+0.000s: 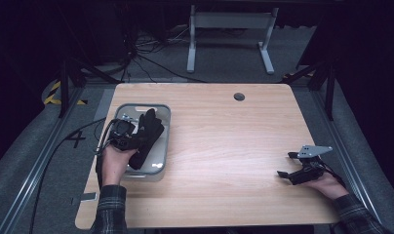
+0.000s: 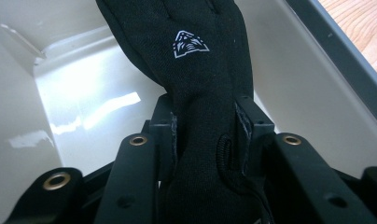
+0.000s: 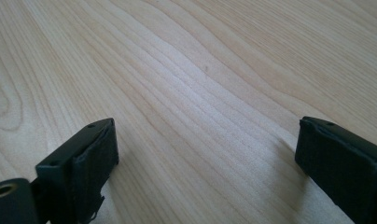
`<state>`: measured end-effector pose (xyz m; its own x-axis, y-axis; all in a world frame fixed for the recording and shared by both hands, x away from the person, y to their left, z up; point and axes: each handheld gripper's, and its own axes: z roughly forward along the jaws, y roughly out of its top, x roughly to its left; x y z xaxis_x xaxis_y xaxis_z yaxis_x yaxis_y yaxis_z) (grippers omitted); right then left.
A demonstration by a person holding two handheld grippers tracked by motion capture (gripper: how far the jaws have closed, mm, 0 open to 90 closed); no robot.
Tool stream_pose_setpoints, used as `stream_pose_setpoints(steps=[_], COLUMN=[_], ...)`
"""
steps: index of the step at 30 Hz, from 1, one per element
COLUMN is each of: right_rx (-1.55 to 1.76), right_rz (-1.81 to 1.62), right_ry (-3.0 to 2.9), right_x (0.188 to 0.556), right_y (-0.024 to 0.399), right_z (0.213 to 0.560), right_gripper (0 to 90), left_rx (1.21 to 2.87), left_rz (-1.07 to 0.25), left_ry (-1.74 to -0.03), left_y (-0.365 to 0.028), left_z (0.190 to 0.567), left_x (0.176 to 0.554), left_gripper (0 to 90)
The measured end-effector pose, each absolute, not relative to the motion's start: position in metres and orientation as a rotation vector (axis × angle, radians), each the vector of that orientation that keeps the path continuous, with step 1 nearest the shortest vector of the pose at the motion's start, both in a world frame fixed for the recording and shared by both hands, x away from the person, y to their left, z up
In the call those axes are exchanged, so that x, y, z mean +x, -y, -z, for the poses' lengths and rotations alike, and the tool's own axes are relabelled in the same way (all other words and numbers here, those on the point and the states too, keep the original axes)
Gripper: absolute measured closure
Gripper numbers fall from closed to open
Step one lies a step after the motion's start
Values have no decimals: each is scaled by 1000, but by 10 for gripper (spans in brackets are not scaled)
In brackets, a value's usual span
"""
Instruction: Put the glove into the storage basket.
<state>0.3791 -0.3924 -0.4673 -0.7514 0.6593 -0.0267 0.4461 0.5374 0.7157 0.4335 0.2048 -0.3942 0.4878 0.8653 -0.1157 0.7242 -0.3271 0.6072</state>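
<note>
A black glove (image 1: 149,132) with a small white logo (image 2: 190,45) hangs over the inside of a grey plastic bin (image 1: 164,110) at the table's left. My left gripper (image 1: 138,140) is shut on the glove's cuff. In the left gripper view both pads (image 2: 169,135) press against the cuff from either side, with the bin's pale wall (image 2: 294,84) behind. My right gripper (image 1: 285,164) rests low over the wooden table (image 1: 224,136) near its right edge. Its jaws stand wide apart (image 3: 207,144) with only bare wood between them.
Small metallic items (image 1: 126,117) lie at the bin's far left corner. A round cable hole (image 1: 239,96) sits near the table's far edge. A white desk frame (image 1: 229,29) and cables stand on the floor beyond.
</note>
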Motion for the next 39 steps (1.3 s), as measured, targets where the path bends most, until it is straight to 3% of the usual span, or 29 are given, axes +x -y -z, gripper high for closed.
stream_pose_setpoints(steps=[4,10,14,28,39], right_rx=[920,920,920,920,920], right_rz=[-1033,-1033,-1033,-1033,-1033], right_ry=[-2485,-2485,-2485,-2485,-2485], right_x=[379,379,379,379,379], right_y=[392,392,392,392,392], right_z=[467,467,467,467,467], right_gripper=[64,63,63,64,63], left_rx=[2161,2145,2135,2056,2021], left_rz=[-276,-269,-304,-352,-376], left_ry=[-1349,-1377,-1384,-1270,-1169], left_y=[-206,-210,-210,-185,-142], left_z=[397,400,399,370,354], left_x=[439,444,443,421,405], left_gripper=[580,294,221,107,102])
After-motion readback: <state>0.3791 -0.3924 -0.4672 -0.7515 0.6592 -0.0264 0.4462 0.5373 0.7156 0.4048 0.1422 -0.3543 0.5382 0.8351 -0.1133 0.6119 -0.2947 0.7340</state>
